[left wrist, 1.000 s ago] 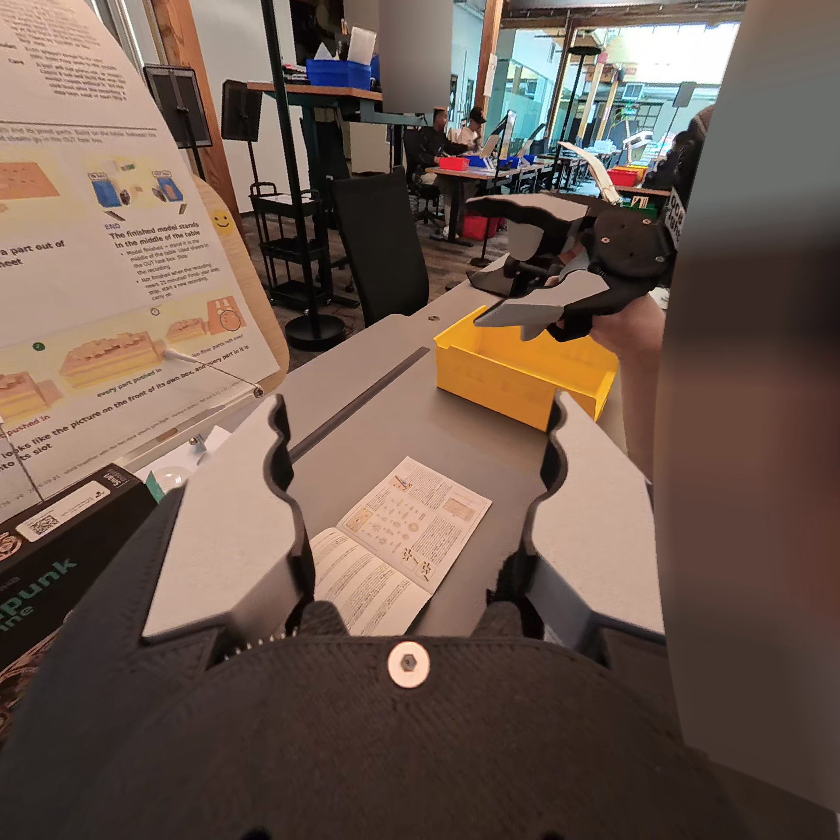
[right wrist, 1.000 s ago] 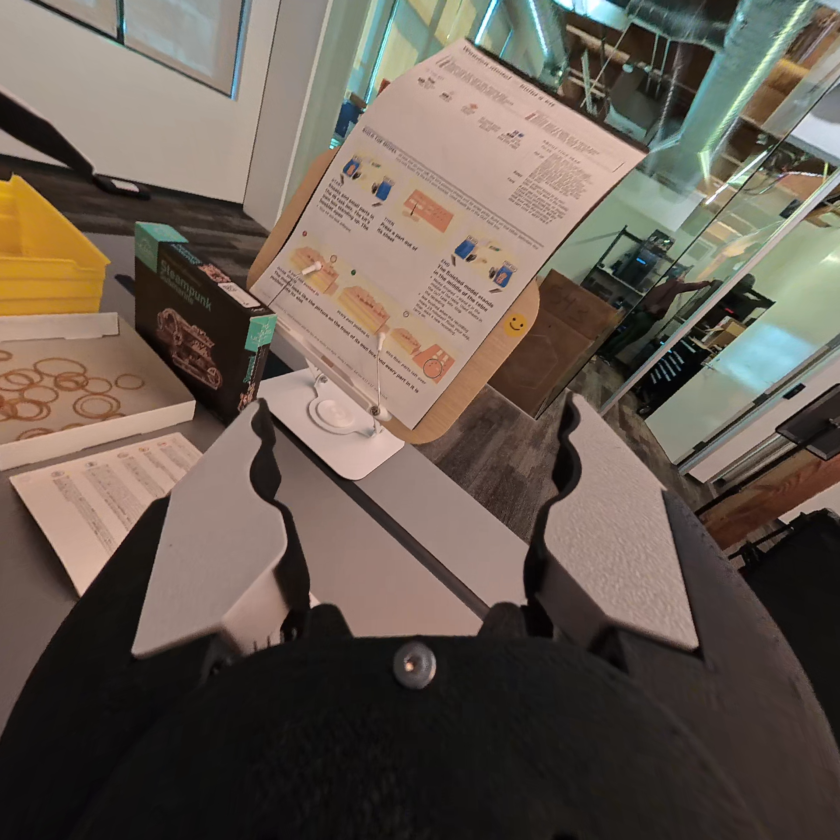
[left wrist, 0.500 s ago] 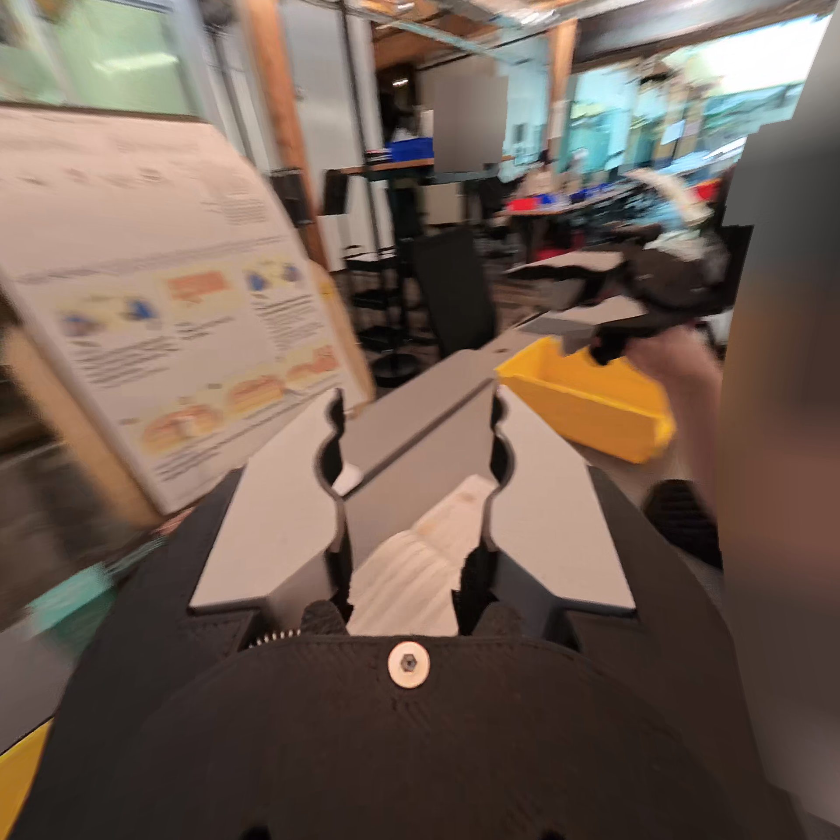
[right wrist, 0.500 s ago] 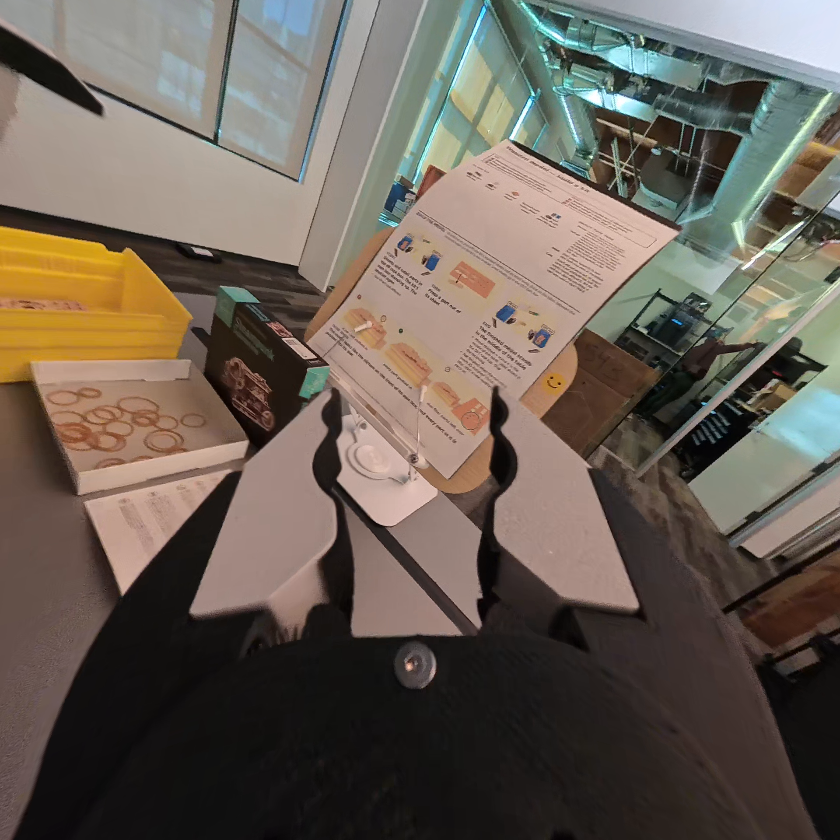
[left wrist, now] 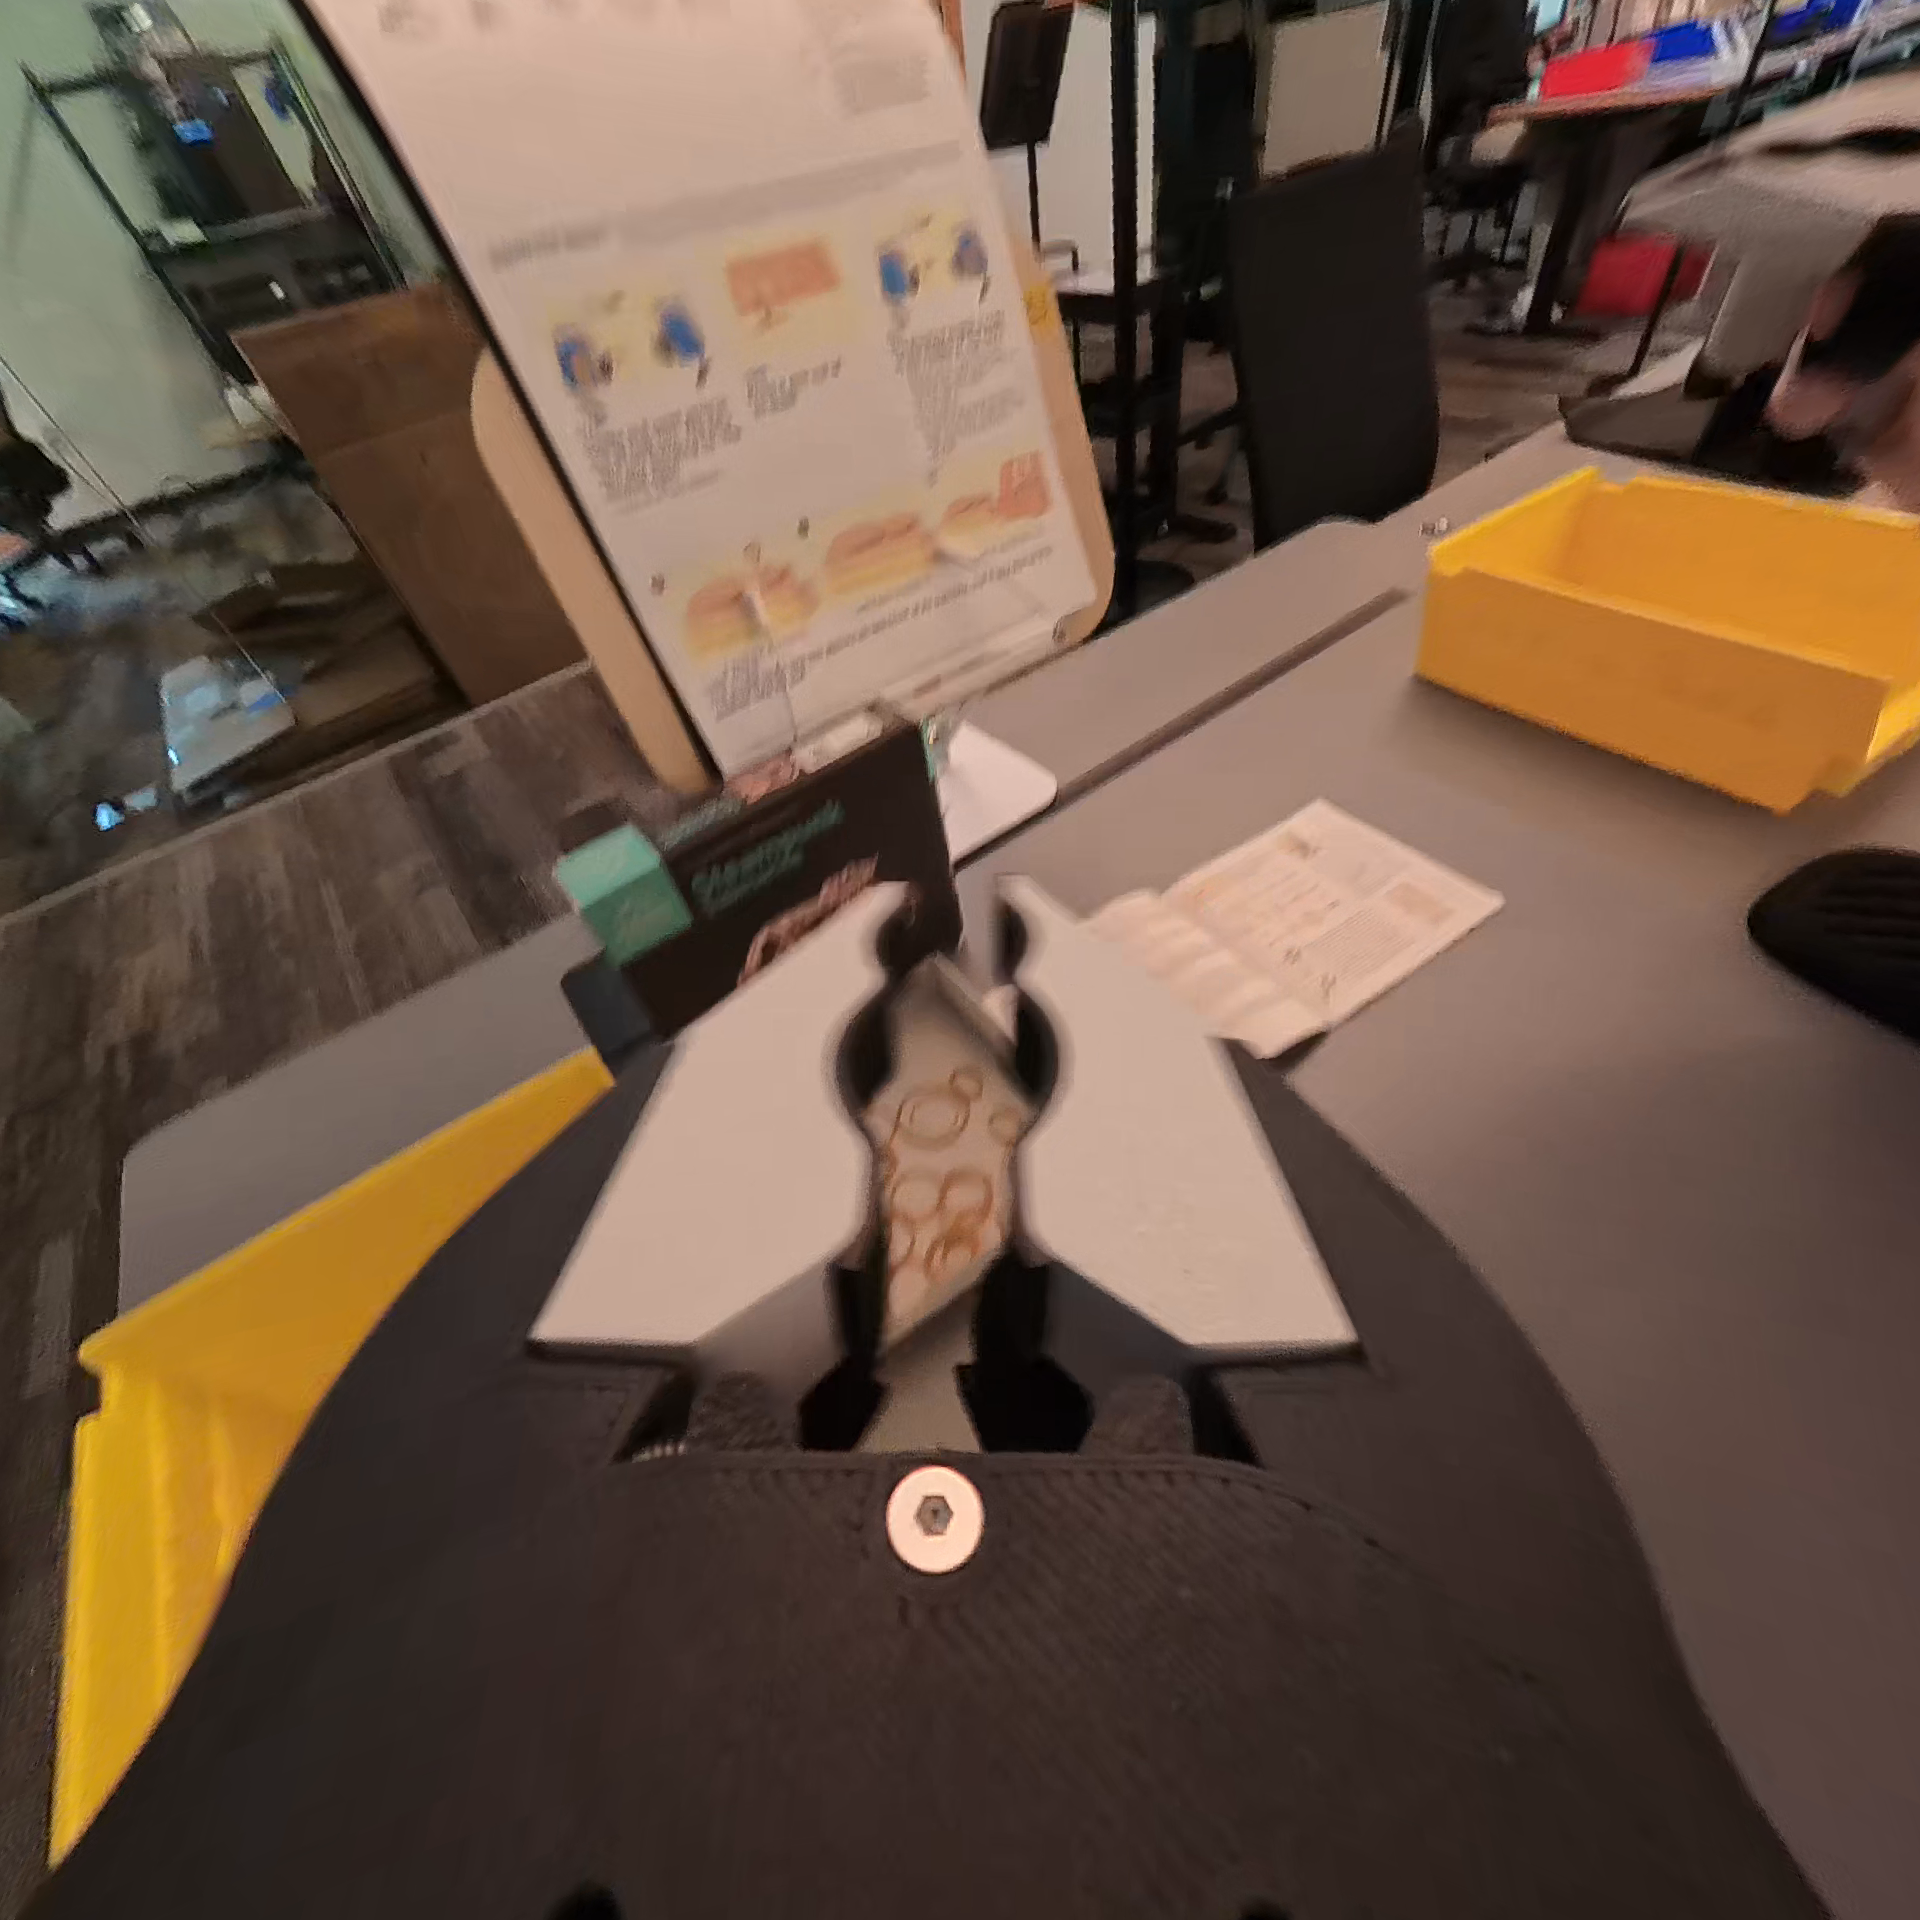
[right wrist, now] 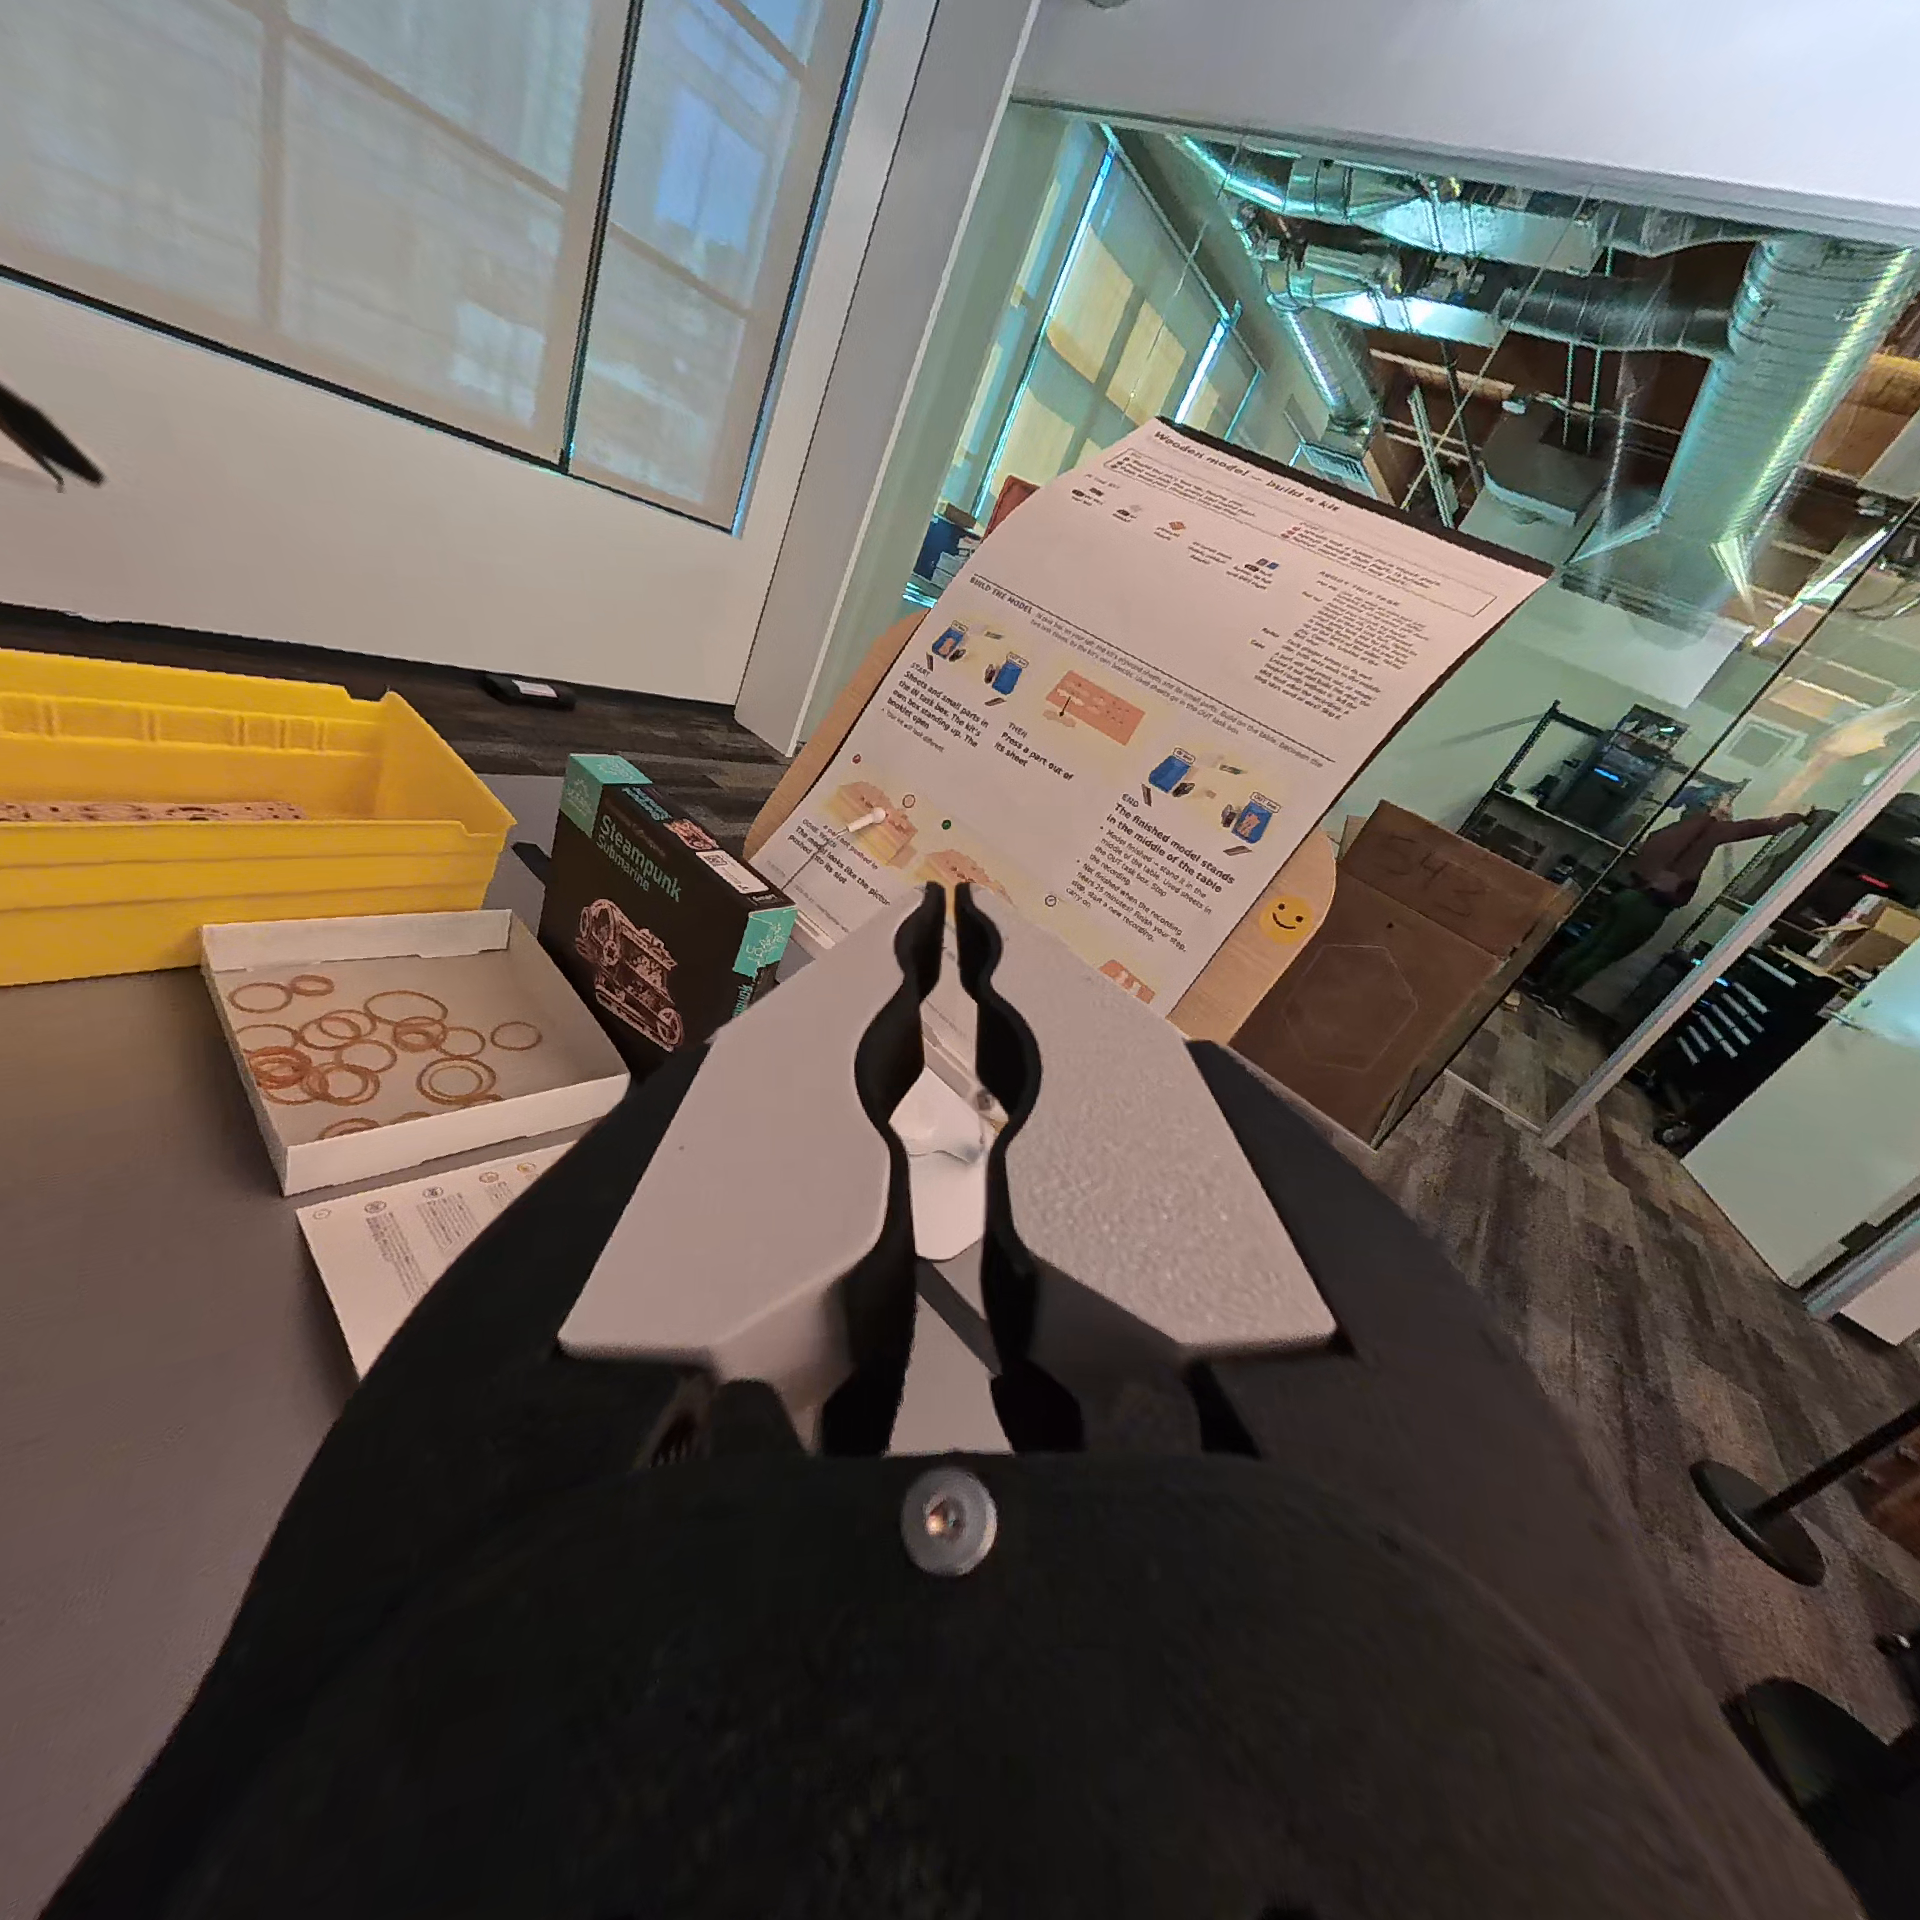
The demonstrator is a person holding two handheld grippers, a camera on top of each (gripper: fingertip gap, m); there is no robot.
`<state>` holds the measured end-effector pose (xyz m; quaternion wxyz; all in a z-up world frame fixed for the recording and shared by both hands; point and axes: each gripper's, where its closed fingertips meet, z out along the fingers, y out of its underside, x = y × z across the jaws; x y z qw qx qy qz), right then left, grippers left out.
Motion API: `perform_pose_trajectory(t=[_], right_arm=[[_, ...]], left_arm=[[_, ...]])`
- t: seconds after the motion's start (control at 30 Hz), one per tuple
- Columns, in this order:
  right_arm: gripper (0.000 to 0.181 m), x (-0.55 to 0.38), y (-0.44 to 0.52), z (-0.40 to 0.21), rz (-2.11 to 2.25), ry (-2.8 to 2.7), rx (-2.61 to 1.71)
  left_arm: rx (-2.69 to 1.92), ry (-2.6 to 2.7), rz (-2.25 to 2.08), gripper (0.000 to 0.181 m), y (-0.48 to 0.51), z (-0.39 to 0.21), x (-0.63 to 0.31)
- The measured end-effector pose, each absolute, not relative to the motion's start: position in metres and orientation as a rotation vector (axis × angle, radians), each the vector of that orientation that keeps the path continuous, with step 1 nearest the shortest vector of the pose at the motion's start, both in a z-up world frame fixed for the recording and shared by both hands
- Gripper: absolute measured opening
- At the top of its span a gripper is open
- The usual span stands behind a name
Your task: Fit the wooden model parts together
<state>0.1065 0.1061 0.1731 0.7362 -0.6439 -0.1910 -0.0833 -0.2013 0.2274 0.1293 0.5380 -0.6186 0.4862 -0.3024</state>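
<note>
A flat wooden parts sheet [right wrist: 145,810] lies in the yellow bin [right wrist: 312,862] at the left. A shallow white tray [right wrist: 260,1091] holds several thin brown rings [right wrist: 364,1039]; the rings also show in the left wrist view [left wrist: 940,1174], between my fingers. The black kit box [right wrist: 655,925] stands upright behind the tray and shows in the left wrist view [left wrist: 790,904]. My left gripper [left wrist: 948,914] hangs over the tray, jaws nearly together, holding nothing. My right gripper [right wrist: 948,906] is shut and empty in the air above the table.
An instruction poster on a stand [right wrist: 1143,727] [left wrist: 790,364] stands at the table's far edge. A paper leaflet [left wrist: 1299,925] [right wrist: 416,1236] lies flat on the grey table [left wrist: 1507,1195]. A second yellow bin [left wrist: 1662,644] sits at the right. The table edge drops to the floor [right wrist: 1610,1299]. One gripper's finger ends stand about 35 cm off the other's.
Both grippers closed from wide open to nearly together. The left gripper swung left, from the leaflet toward the kit box and ring tray. The right view tilted up and back.
</note>
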Motion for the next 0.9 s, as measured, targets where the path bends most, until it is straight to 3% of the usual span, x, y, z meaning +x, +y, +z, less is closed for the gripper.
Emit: perform_pose_trajectory(t=[0.03, 0.33, 0.7, 0.9], right_arm=[[0.000, 0.104, 0.107, 0.172, -0.166, -0.424, -1.418], [0.000, 0.109, 0.104, 0.173, -0.209, -0.425, -1.416], [0.000, 0.123, 0.110, 0.161, -0.233, -0.420, -1.485], [0.000, 0.119, 0.125, 0.140, -0.261, -0.464, -1.572]], left_arm=[[-1.485, 1.167, -0.721, 0.000, 0.231, 0.122, -0.208], [-1.519, 1.072, -0.876, 0.000, 0.256, 0.125, -0.214], [-1.492, 1.079, -0.761, 0.000, 0.261, 0.120, -0.186], [-1.587, 1.024, -0.526, 0.019, 0.301, 0.103, -0.211]])
